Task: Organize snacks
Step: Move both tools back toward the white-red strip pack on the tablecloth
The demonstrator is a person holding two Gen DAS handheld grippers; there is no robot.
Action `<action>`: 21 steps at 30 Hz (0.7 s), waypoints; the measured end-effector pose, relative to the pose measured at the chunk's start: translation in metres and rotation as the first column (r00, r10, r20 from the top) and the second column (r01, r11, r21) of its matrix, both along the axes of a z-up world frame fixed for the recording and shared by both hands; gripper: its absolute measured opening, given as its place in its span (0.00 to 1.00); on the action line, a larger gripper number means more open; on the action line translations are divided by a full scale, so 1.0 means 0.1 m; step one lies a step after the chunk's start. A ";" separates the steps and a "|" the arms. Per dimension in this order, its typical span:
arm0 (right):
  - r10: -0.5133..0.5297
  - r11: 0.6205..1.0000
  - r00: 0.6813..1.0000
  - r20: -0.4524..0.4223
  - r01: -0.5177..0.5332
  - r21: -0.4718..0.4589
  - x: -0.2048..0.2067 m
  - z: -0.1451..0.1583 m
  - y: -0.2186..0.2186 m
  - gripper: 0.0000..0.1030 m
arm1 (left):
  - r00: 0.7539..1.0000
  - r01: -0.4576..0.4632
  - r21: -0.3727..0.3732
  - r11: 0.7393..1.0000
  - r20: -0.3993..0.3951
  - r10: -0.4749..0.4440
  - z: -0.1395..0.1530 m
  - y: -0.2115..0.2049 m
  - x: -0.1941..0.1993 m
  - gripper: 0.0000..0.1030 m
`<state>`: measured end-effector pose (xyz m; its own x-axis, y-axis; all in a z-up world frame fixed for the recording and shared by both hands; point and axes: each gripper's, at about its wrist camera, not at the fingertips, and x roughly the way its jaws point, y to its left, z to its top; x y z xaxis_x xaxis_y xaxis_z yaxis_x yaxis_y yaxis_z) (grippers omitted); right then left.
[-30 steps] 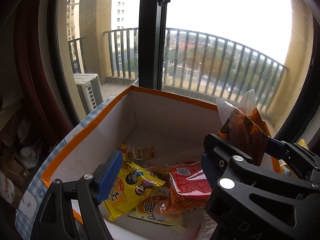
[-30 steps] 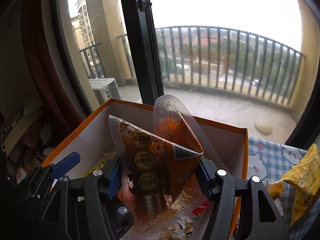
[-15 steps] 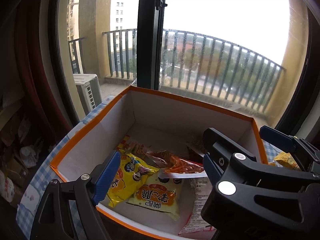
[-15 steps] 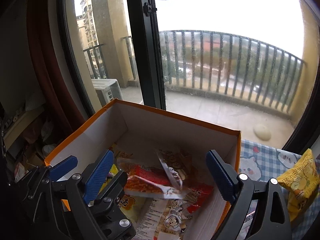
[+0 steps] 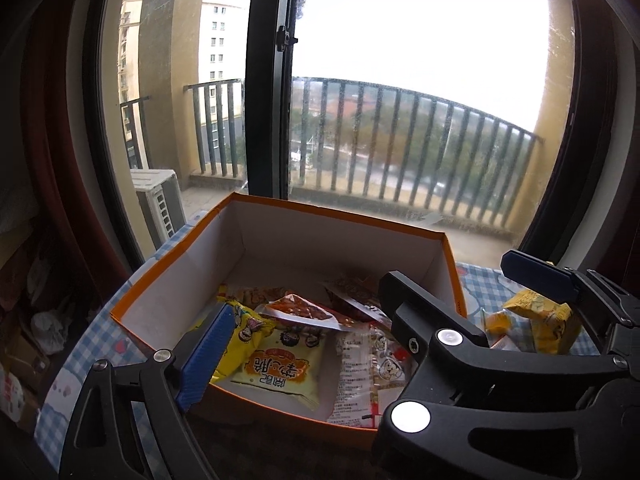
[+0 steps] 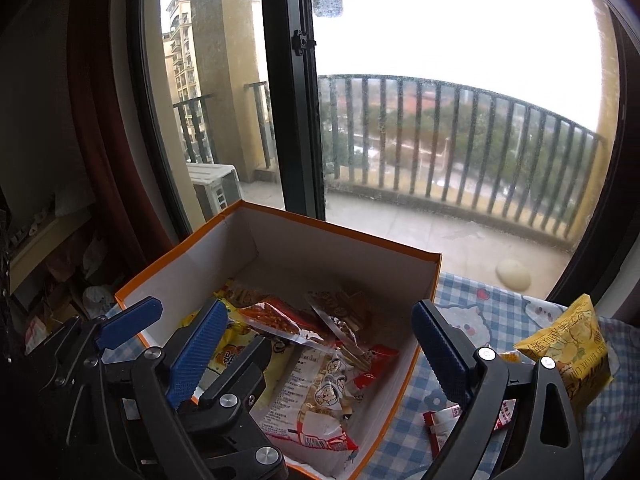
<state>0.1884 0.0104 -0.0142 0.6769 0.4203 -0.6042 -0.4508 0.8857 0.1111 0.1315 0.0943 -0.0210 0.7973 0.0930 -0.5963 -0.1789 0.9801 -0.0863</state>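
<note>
Snacks (image 5: pixel 280 364) lie heaped in the orange box (image 5: pixel 332 216) by the desk's window edge. Left gripper (image 5: pixel 296 328) fingers are opening, empty; right gripper (image 6: pixel 316 348) fingers gape wide, released.

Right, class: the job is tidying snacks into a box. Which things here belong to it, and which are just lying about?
Belongs to the job:
orange box
snack packets inside
yellow packet on the checked cloth
small red packet

Lying about:
air-conditioner unit
balcony railing

Box by window, snacks inside.
Snack packets (image 6: pixel 320 376) lie in box (image 6: pixel 344 236) on worktop (image 6: pixel 480 320); loose packet (image 6: pixel 568 356) right of box.
</note>
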 end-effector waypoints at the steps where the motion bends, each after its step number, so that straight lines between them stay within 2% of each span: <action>1: 0.001 1.000 1.000 0.004 -0.001 -0.001 -0.03 0.02 -0.03 0.92 | 1.000 0.005 0.002 1.000 0.004 -0.005 0.02 -0.02 -0.03 0.90; 4: -0.007 1.000 1.000 0.021 0.008 -0.006 -0.14 0.08 -0.12 0.92 | 1.000 0.015 0.016 1.000 0.023 -0.015 0.07 -0.13 -0.12 0.94; 13: -0.043 0.999 0.998 0.054 0.043 0.002 -0.42 0.16 -0.46 0.92 | 0.995 0.080 0.036 0.996 0.052 -0.082 0.19 -0.50 -0.37 0.96; 21: -0.076 0.997 0.995 0.067 0.077 -0.018 -0.53 0.18 -0.81 0.92 | 0.989 0.133 0.070 0.989 0.052 -0.136 0.21 -0.88 -0.40 0.97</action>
